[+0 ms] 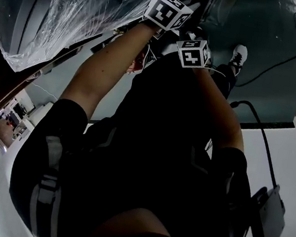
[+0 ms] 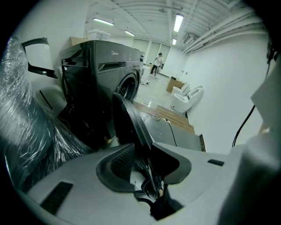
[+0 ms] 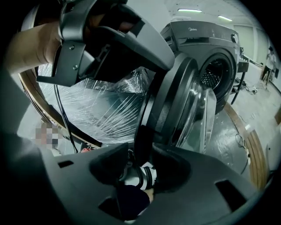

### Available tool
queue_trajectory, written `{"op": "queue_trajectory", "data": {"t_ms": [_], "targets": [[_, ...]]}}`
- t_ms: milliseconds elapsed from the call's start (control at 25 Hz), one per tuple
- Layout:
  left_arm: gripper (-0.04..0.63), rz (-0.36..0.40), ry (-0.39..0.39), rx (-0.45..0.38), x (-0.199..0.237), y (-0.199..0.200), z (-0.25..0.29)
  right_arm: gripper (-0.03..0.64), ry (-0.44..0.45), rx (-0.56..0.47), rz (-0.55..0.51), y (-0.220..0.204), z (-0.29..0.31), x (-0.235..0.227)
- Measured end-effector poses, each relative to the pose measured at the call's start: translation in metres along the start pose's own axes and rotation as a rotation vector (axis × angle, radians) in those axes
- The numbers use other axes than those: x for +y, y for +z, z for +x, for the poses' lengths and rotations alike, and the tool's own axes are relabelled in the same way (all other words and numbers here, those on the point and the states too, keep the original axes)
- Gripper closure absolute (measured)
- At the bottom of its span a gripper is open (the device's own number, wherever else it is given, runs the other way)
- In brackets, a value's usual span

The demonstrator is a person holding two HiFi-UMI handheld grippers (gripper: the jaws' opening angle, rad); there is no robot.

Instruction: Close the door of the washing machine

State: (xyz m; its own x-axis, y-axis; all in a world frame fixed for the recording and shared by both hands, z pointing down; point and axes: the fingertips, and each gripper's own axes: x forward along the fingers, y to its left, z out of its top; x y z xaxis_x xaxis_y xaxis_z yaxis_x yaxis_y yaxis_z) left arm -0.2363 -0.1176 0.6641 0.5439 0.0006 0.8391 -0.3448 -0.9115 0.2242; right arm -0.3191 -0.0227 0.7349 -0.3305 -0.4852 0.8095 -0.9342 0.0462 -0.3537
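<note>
**Far left, head view:** a mass of clear plastic wrap [image 1: 71, 6] lies beside the person's raised arms.

**Left gripper** [image 2: 147, 160]: the fingers [image 2: 120, 160] are spread wide. They flank the rim of the door [image 2: 127, 121] without visibly pressing on it. The rim is seen edge-on, and its long axis runs straight away from the fingers toward the washing machine [image 2: 101, 70] behind.

**Right gripper** [image 3: 141, 162]: the fingers [image 3: 107, 165] are likewise apart and straddle the same rim. A shoe [image 3: 142, 173] shows through the gap beneath them. In this view the left gripper appears at upper left, close by a farther stretch of the rim.

**Door:** it stands open, well apart from its seat. In the right gripper view its glass bowl [image 3: 199, 110] bulges rightward, toward the drum opening [image 3: 217, 70] at far right.

**Judgement:** the closing move turns on this one relation. The opening lies on the bowl side of the rim, so the door must be carried toward that side, presumably about a hinge that cannot be made out here. Both grippers are equally well placed on the rim, and neither is clamped on it.
</note>
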Motion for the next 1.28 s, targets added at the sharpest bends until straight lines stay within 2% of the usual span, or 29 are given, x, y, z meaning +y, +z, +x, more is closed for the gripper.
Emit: {"op": "queue_trajectory", "data": {"t_ms": [520, 680, 960, 1080, 1160, 1280], "targets": [[0.474, -0.024, -0.026, 0.013, -0.026, 0.007, 0.013, 0.437, -0.064, 0.027, 0.046, -0.023, -0.011, -0.028], [0.472, 0.003, -0.005, 0.052, -0.037, 0.014, 0.018, 0.442, -0.121, 0.020, 0.053, -0.021, -0.020, -0.041], [0.474, 0.020, -0.085, 0.106, -0.065, 0.024, 0.033, 0.460, -0.182, 0.033, 0.131, -0.030, -0.035, -0.080], [0.472, 0.029, -0.127, 0.112, -0.075, 0.033, 0.040, 0.505, -0.223, 0.027, 0.133, -0.034, -0.045, -0.103], [0.474, 0.062, -0.159, 0.110, -0.082, 0.038, 0.041, 0.508, -0.241, 0.031, 0.155, -0.037, -0.051, -0.113], [0.474, 0.194, -0.188, 0.090, -0.092, 0.052, 0.034, 0.506, -0.244, 0.024, 0.249, -0.035, -0.063, -0.128]]}}
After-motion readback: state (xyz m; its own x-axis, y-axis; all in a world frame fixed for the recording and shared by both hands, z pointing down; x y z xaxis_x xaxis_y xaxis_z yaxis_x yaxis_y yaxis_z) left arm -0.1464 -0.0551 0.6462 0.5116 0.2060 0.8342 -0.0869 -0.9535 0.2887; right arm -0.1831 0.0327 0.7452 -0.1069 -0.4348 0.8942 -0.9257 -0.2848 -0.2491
